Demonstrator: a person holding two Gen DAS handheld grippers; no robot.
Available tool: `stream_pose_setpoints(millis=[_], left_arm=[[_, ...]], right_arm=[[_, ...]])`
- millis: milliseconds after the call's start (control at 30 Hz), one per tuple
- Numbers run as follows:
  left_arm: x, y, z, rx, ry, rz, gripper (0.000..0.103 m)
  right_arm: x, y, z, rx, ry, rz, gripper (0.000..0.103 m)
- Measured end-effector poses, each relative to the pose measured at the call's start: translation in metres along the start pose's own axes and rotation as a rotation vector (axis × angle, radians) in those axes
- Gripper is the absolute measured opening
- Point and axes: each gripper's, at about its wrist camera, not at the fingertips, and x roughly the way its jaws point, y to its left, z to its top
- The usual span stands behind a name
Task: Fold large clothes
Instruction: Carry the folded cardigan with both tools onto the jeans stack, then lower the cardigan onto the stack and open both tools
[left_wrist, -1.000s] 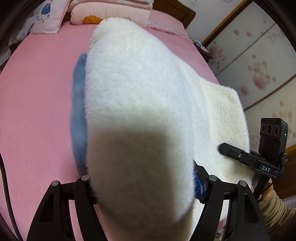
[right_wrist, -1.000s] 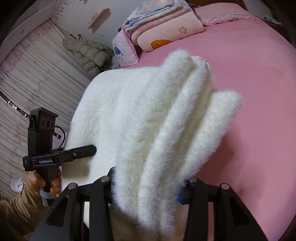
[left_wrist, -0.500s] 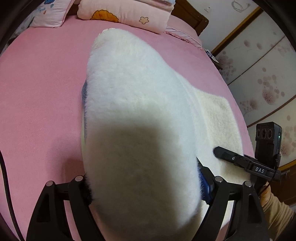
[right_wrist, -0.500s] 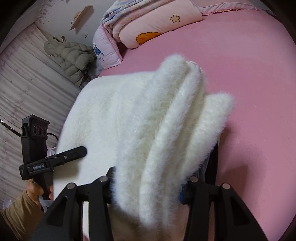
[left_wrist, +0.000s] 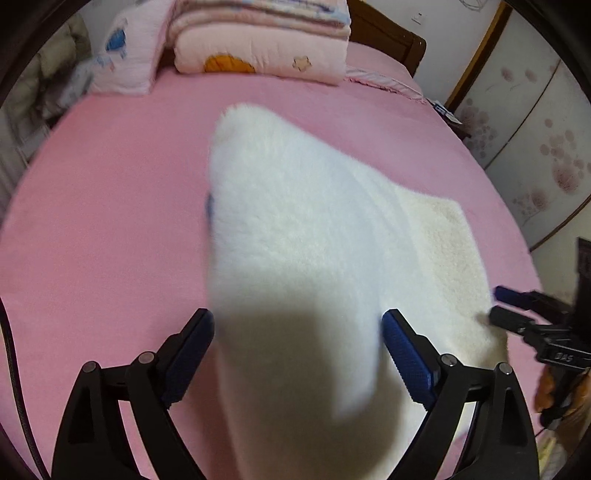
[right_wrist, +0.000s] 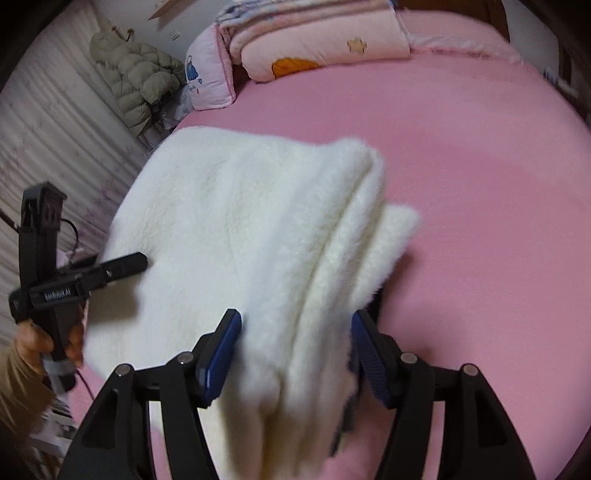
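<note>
On the pink bed sheet (left_wrist: 110, 240) lies the white fleece garment (left_wrist: 295, 240), folded into thick layers (blurred close to the lenses). Both tools have just been opening: the left gripper (left_wrist: 297, 332) stands wide, its blue pads clear of the fleece between them; the right gripper (right_wrist: 295, 332) is parted too, the folded edge loose between its jaws.

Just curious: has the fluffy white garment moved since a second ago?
Yes. The fluffy white garment has sunk toward the pink bedsheet, flattening as both tools' jaws have just been opening.
</note>
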Motion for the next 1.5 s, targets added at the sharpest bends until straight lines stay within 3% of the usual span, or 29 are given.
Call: stream_pose_setpoints(millis=[100,167,200,233,267,300,333,467,567,633,767,1100,1167,1200,1333,1500], left_arm=[[-0.044,-0.017,-0.002,0.045,-0.103,0.063,0.092],[-0.067,-0.017,-0.002,0.049,-0.159,0.072,0.084],[-0.075,-0.027,0.000,0.043,-0.178,0.065,0.080],[-0.081,-0.030,-0.001,0.035,-0.183,0.046,0.068],[-0.079,-0.041,0.001,0.029,-0.177,0.031,0.057],[-0.072,-0.053,0.003,0.022,-0.161,0.020,0.053],[-0.066,-0.055,0.000,0.018,-0.134,0.014,0.048],[-0.018,-0.098,0.009,-0.021,-0.067,0.027,0.038],[-0.018,-0.083,-0.003,-0.025,-0.097,0.044,0.038],[-0.017,-0.083,-0.008,-0.012,-0.097,0.047,0.038],[-0.010,-0.087,-0.011,0.014,-0.085,0.059,0.034],[-0.008,-0.092,-0.016,0.007,-0.080,0.083,0.036],[-0.019,-0.097,-0.019,-0.016,-0.073,0.079,0.057],[-0.025,-0.101,-0.021,-0.023,-0.073,0.089,0.063],[-0.063,-0.124,-0.028,-0.028,-0.101,0.088,0.067],[-0.127,-0.163,-0.039,-0.071,-0.145,0.069,0.081]], right_arm=[[-0.034,0.014,-0.001,-0.063,-0.084,-0.086,0.062],[-0.050,0.026,-0.003,-0.087,-0.134,-0.098,0.062],[-0.055,0.034,-0.004,-0.099,-0.150,-0.100,0.059],[-0.058,0.041,-0.005,-0.104,-0.158,-0.096,0.045],[-0.058,0.049,-0.007,-0.104,-0.155,-0.086,0.036],[-0.055,0.055,-0.008,-0.100,-0.147,-0.071,0.021],[-0.052,0.060,-0.008,-0.094,-0.141,-0.055,0.015],[-0.031,0.072,-0.022,-0.064,-0.135,-0.064,0.015],[-0.009,0.061,-0.031,-0.004,-0.103,-0.143,0.013],[-0.002,0.047,-0.038,0.037,-0.085,-0.161,0.000],[0.012,0.029,-0.046,0.075,-0.059,-0.160,0.000],[0.010,0.028,-0.044,0.093,-0.033,-0.152,0.000],[-0.005,0.031,-0.045,0.098,-0.035,-0.142,0.000],[-0.013,0.032,-0.045,0.096,-0.041,-0.141,0.001],[-0.061,0.042,-0.050,0.085,-0.080,-0.119,0.003],[-0.131,0.051,-0.058,0.071,-0.104,-0.106,0.003]])
